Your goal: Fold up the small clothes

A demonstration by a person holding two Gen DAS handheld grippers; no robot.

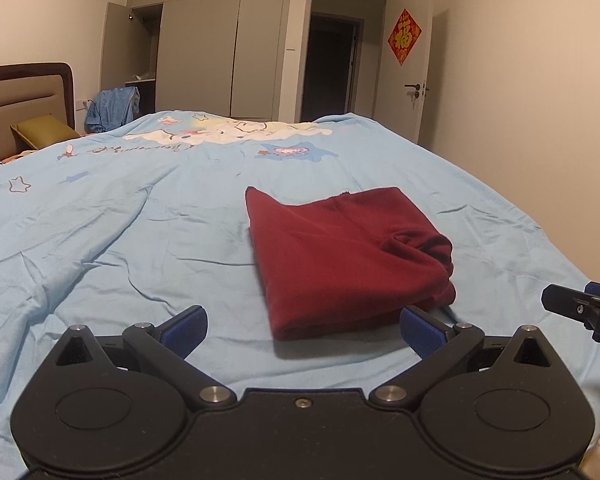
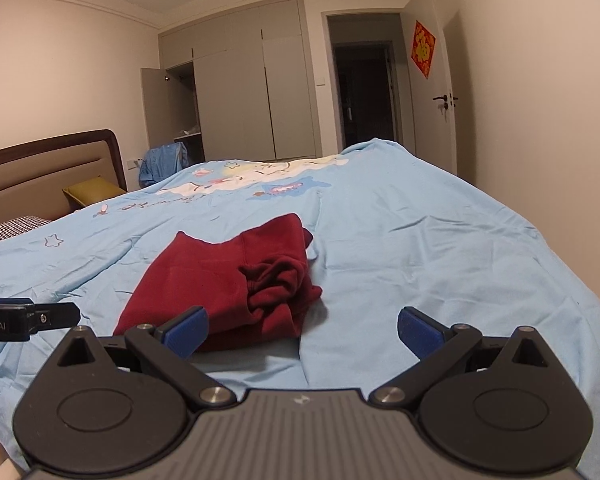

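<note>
Dark red and folded into a rough rectangle, the small garment (image 1: 340, 260) lies on the light blue bedspread (image 1: 120, 240), near the right-hand side of the bed. Its right end is bunched into a loose lump of folds, seen best from the right wrist camera; the rest lies flat.

The left gripper (image 1: 304, 330) hovers just short of the garment's near edge, its blue-padded fingers (image 1: 184, 330) spread wide and holding nothing. The right gripper (image 2: 303, 330) is likewise spread wide and empty, with the garment's near right corner in front of its left finger. Each gripper's tip shows at the edge of the other's view.

Far off stand a brown headboard (image 1: 24, 92), a grey wardrobe (image 1: 220, 48) with one door ajar, and an open doorway (image 1: 332, 64).
</note>
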